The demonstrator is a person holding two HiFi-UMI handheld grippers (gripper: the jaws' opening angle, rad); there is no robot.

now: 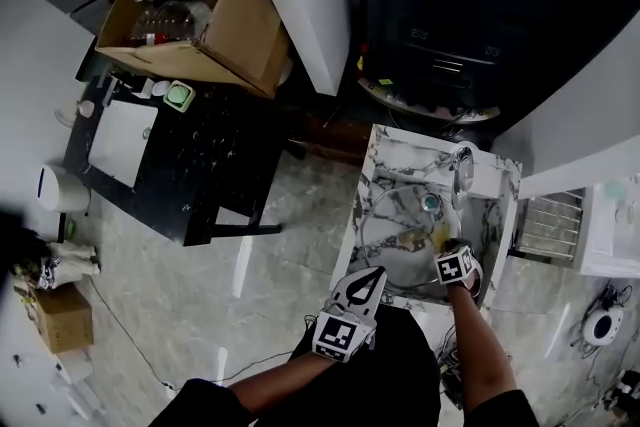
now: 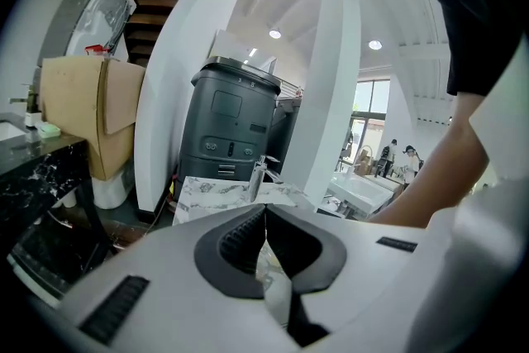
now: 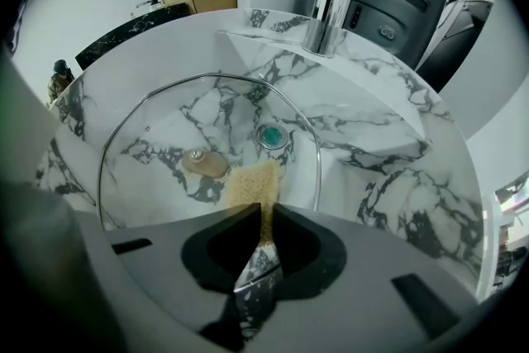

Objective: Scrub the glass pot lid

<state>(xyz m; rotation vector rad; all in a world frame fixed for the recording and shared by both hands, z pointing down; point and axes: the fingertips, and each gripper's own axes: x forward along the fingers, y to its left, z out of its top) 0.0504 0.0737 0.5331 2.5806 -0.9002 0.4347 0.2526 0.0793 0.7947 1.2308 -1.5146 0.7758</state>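
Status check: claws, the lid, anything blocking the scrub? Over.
Left claw shut, empty, clear of the glass lid. Right claw shut on the sponge, sponge on the glass lid. Lid lies in the sink. Nothing blocking.

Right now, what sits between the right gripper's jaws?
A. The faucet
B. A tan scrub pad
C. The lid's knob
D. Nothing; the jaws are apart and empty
B: in the right gripper view, the right gripper pinches a tan scrub pad whose free end spreads over the glass lid lying in the sink; the lid's knob sits beside the pad, outside the jaws.
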